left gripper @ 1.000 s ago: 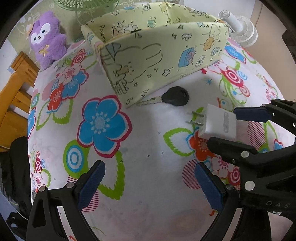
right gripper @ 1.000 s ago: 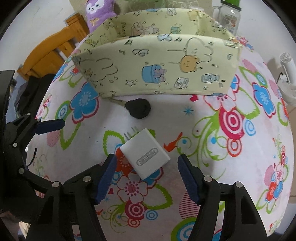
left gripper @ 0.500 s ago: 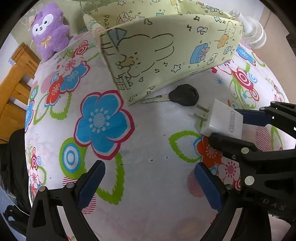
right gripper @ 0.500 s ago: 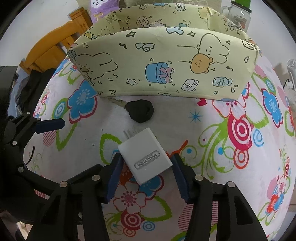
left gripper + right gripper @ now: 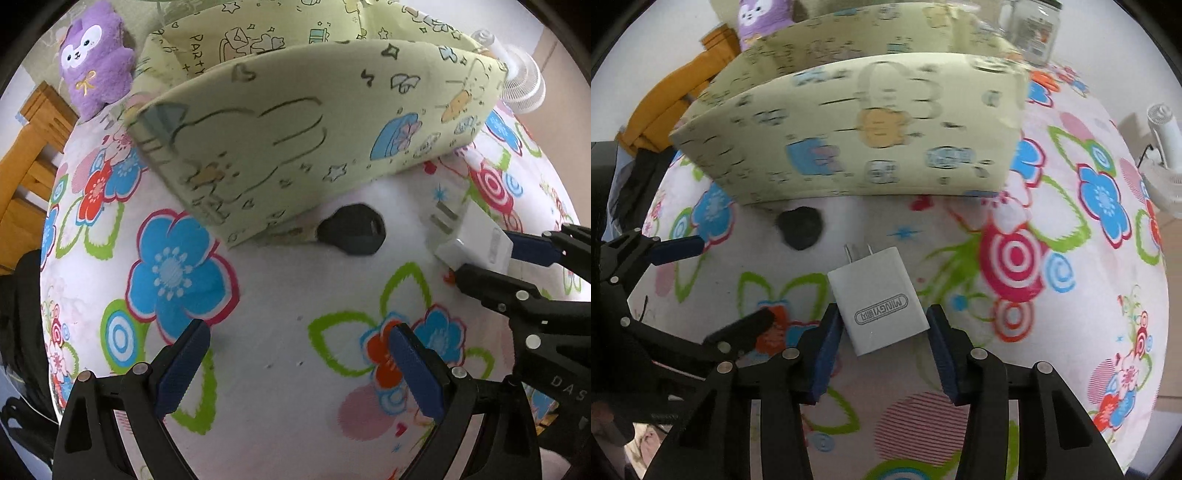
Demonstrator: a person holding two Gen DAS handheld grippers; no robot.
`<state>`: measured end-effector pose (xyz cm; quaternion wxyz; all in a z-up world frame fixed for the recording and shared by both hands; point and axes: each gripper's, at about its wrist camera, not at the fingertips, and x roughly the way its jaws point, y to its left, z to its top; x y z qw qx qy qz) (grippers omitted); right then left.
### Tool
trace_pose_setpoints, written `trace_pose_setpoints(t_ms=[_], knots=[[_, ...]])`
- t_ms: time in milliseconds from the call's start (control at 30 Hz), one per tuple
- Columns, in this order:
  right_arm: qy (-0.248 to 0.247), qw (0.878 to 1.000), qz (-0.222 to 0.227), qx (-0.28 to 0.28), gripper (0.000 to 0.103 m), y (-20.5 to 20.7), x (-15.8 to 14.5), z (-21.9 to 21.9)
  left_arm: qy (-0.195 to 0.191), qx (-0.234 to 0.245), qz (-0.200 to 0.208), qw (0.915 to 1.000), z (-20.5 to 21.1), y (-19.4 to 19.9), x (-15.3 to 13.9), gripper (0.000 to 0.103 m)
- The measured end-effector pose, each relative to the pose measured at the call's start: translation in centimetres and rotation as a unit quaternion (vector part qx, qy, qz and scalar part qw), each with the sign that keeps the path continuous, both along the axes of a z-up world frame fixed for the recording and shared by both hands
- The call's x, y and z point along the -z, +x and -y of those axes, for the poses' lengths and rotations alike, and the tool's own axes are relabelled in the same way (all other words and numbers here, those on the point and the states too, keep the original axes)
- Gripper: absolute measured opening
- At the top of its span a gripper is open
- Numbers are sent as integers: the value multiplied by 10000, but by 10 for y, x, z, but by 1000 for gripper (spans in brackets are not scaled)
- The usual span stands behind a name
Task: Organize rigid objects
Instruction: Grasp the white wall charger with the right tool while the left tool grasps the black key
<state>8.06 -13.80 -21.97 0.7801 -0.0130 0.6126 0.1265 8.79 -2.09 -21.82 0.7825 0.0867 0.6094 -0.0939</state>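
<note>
White charger [image 5: 877, 301] clamped between the blue pads of the right gripper [image 5: 881, 339], jaws just closed in on its two sides, prongs aimed away from the claw toward the fabric box [image 5: 849, 129]. Lower half of the charger sitting in the gap between the fingers, upper half and prongs sticking out past the fingertips. Whether resting on the flowered tablecloth [image 5: 1052, 258] or lifted just off it: cannot tell. Seen from the left wrist too, at the right edge, charger [image 5: 476, 236] pinched by the right claw's fingers.

Black-headed key [image 5: 352, 229] lying on the cloth just in front of the box [image 5: 295, 147], its blade tucked under the box's lower edge, beside the charger's prongs but not touching them.

Left gripper [image 5: 299, 365] spread wide over bare cloth, nothing between its pads, nearer the camera than the key, well short of the box.

Purple plush toy [image 5: 98, 62] beyond the box's far left corner.
</note>
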Motion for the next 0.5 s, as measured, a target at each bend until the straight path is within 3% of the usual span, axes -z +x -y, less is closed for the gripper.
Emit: trace_pose_setpoints(t_ms=[167,500], knots=[[-48,10000,-4,70,49,10,1,20,16,-89,58,9999,13,22,-1,98],[17,10000,-23,-80,50,21,3,41,-79,-839,89,9964,35,66,-2,90]])
